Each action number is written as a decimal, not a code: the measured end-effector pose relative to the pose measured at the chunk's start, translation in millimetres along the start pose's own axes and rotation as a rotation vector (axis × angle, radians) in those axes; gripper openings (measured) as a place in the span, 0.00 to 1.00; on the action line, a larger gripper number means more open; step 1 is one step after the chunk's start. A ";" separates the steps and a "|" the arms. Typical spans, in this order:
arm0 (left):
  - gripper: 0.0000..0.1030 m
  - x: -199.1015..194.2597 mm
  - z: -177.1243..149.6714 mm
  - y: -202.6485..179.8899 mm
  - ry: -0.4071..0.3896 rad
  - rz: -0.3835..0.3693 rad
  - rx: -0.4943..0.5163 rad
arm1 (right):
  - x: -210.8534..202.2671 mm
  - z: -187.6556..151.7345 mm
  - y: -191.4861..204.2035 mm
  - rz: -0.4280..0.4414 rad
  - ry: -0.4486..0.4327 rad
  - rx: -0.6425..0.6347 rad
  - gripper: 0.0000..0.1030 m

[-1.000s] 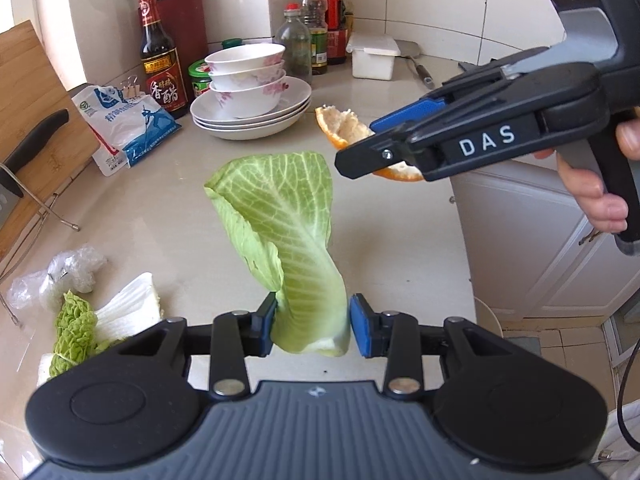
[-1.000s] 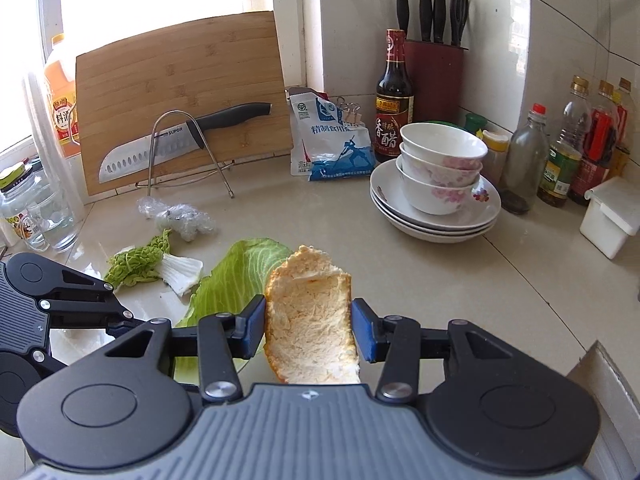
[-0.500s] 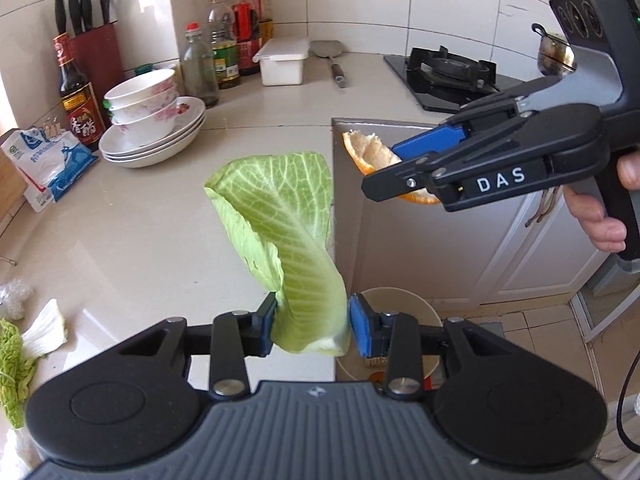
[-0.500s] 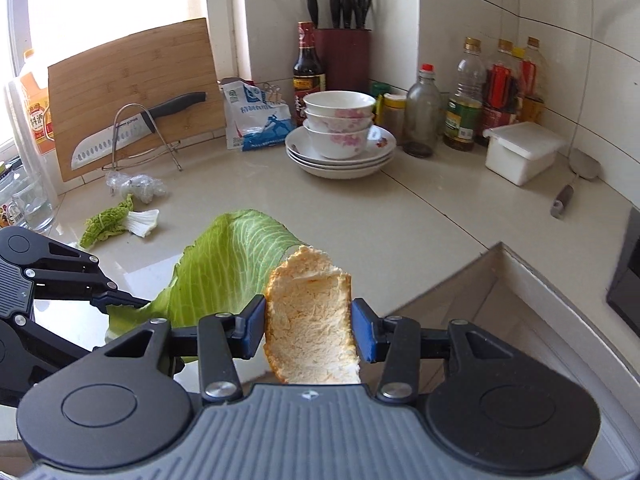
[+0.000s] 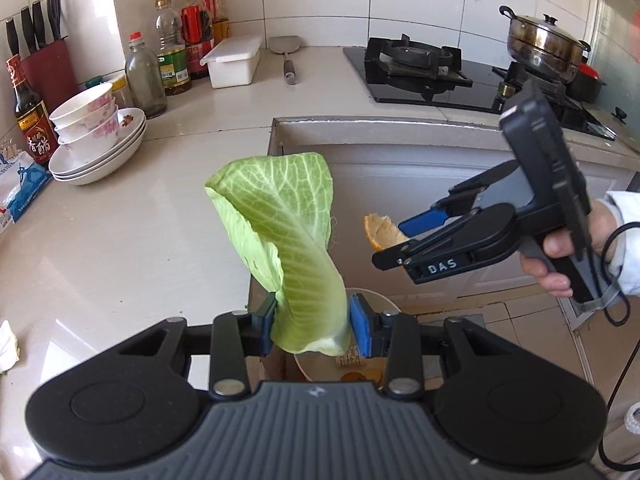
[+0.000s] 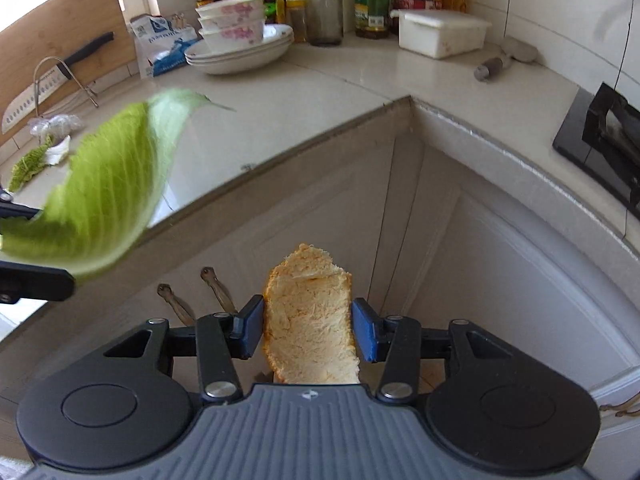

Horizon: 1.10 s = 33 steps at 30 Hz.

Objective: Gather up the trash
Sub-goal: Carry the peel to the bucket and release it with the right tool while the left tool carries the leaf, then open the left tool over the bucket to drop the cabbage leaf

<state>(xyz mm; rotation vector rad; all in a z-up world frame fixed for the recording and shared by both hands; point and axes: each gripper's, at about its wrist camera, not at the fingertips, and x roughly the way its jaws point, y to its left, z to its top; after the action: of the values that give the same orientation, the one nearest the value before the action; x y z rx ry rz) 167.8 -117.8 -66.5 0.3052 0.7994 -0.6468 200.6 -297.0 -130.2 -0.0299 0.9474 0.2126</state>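
My left gripper (image 5: 313,330) is shut on a green cabbage leaf (image 5: 286,236) and holds it upright past the counter's edge, above a round white bin (image 5: 372,300) on the floor. The leaf also shows in the right wrist view (image 6: 108,192). My right gripper (image 6: 308,330) is shut on an orange peel (image 6: 310,320), in front of the cabinet doors. In the left wrist view the right gripper (image 5: 390,256) holds the peel (image 5: 380,232) to the right of the leaf. A leafy scrap (image 6: 32,164) and crumpled plastic (image 6: 54,124) lie on the counter.
Stacked bowls on plates (image 5: 96,140), bottles (image 5: 172,60), a white box (image 5: 232,62) and a spatula (image 5: 286,56) stand along the back of the counter (image 5: 120,240). A gas stove (image 5: 416,68) with a pot (image 5: 546,48) is at the right. White cabinet doors (image 6: 500,280) are below.
Both grippers have swung right and off the counter with their loads. The right gripper has dropped lower, in front of the cabinet doors. The bin now shows more under the leaf.
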 end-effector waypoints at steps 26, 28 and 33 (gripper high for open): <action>0.35 51.5 14.6 -20.9 0.052 -0.081 0.030 | 51.9 -25.7 -26.3 -0.063 0.063 0.038 1.00; 0.35 64.5 15.2 -27.9 0.066 -0.100 0.026 | 42.1 -32.0 -29.1 -0.092 0.059 0.029 1.00; 0.35 105.5 12.1 -44.5 0.117 -0.129 -0.002 | 19.6 -52.0 -39.6 -0.133 0.058 0.030 1.00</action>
<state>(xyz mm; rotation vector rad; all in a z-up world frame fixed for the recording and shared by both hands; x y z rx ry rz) 200.9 -202.0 -137.6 0.2938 0.9371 -0.7541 177.5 -338.7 -179.2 -0.0715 1.0026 0.0748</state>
